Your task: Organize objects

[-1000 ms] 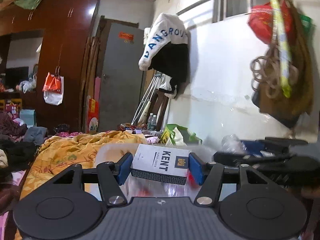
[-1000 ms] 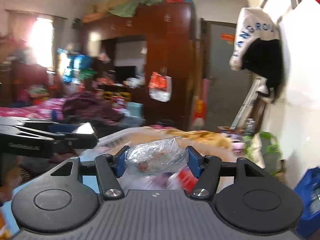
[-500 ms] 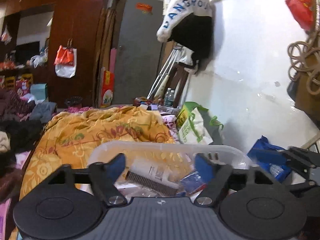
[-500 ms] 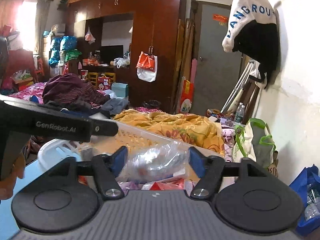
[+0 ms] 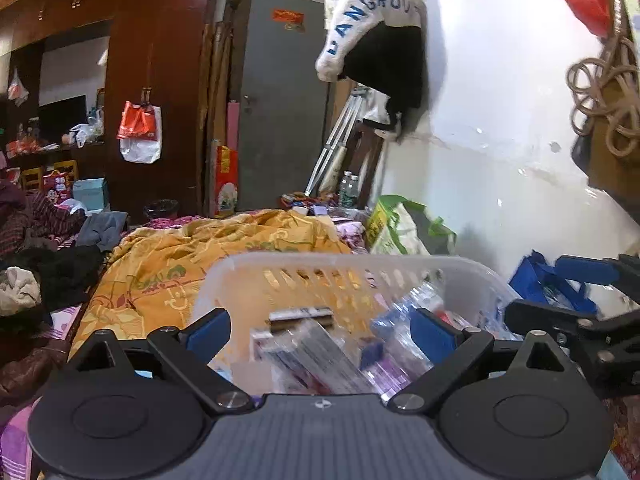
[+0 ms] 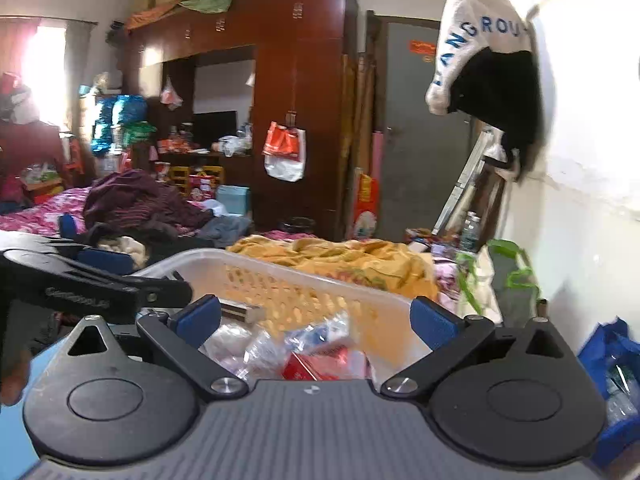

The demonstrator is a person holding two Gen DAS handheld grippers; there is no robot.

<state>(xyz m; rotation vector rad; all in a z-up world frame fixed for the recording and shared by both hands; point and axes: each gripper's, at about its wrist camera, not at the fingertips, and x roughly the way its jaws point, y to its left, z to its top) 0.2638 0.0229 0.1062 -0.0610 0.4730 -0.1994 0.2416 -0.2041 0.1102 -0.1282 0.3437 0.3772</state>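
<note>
Both tongs hang over a white basket (image 5: 352, 268) with holes in its sides. The left gripper (image 5: 320, 332) has just been opening and now stands wide, with nothing pinched. Just past its blue pads, at about twelve o'clock, a small box (image 5: 300, 316) lies in the basket, blurry. The right gripper (image 6: 316, 316) has also just been opening and stands wide too. A clear plastic bag (image 6: 256, 344) sits loose in the basket below it, at about eleven o'clock, beside a red packet (image 6: 316, 364). Behind the basket, at twelve o'clock, lies a yellow blanket (image 5: 192, 264).
</note>
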